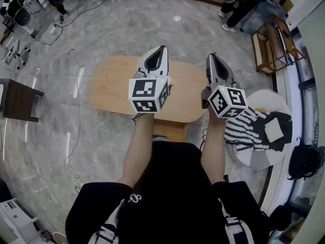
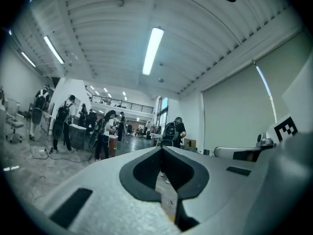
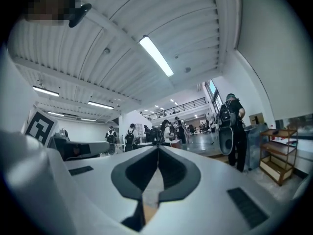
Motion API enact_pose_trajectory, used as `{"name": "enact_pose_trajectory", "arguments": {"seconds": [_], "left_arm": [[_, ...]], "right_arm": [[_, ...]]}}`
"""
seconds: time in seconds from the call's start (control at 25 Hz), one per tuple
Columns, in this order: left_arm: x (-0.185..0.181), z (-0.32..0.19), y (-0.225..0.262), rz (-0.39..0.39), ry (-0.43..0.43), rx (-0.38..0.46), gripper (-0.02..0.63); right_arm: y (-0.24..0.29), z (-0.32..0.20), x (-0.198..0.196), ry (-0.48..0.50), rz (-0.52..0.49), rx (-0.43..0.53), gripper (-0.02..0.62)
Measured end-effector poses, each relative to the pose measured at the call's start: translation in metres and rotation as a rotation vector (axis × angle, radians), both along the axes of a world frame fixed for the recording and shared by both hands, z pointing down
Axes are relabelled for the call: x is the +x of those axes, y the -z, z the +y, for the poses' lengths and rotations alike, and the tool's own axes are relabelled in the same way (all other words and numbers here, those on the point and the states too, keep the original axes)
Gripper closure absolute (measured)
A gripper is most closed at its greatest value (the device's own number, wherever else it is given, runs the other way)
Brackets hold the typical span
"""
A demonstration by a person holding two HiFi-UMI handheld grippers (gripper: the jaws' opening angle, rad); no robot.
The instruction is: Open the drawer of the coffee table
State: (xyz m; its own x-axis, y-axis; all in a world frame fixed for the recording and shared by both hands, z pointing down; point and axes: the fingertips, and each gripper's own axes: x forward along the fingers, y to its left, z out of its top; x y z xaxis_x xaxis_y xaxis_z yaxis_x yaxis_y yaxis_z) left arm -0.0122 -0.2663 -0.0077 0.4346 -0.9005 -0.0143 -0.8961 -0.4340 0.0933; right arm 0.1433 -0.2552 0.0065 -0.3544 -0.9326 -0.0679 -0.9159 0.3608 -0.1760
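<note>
A light wooden oval coffee table [image 1: 109,88] stands on the grey floor below me; its drawer front does not show from above. My left gripper [image 1: 163,48] is held high over the table's middle, level, jaws shut with nothing in them. My right gripper [image 1: 211,56] hangs beside it over the table's right end, also shut and empty. In the left gripper view the left gripper [image 2: 161,148] points across the room at people in the distance. The right gripper [image 3: 158,146] likewise faces the hall, and neither gripper view shows the table.
A white round stool [image 1: 268,101] with striped and black clothing [image 1: 250,128] stands right of the table. A dark side table [image 1: 19,99] is at the left, a wooden shelf unit [image 1: 277,44] at the far right. Cables [image 1: 76,83] trail on the floor. A person [image 1: 244,4] stands at the back.
</note>
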Motion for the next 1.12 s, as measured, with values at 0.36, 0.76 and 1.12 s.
{"name": "enact_pose_trajectory", "arguments": {"seconds": [0.36,0.76,1.12], "left_arm": [[-0.004,0.004,0.023,-0.021,0.009,0.046,0.597],[-0.005,0.013,0.024,-0.032,-0.002,0.056,0.597],[-0.006,0.02,0.023,-0.034,-0.002,0.049,0.597]], "right_arm": [[0.032,0.009,0.0,-0.03,0.067,0.072,0.584],[0.034,0.017,-0.007,-0.034,0.094,0.081,0.584],[0.035,0.025,-0.008,-0.033,0.103,0.082,0.584]]}}
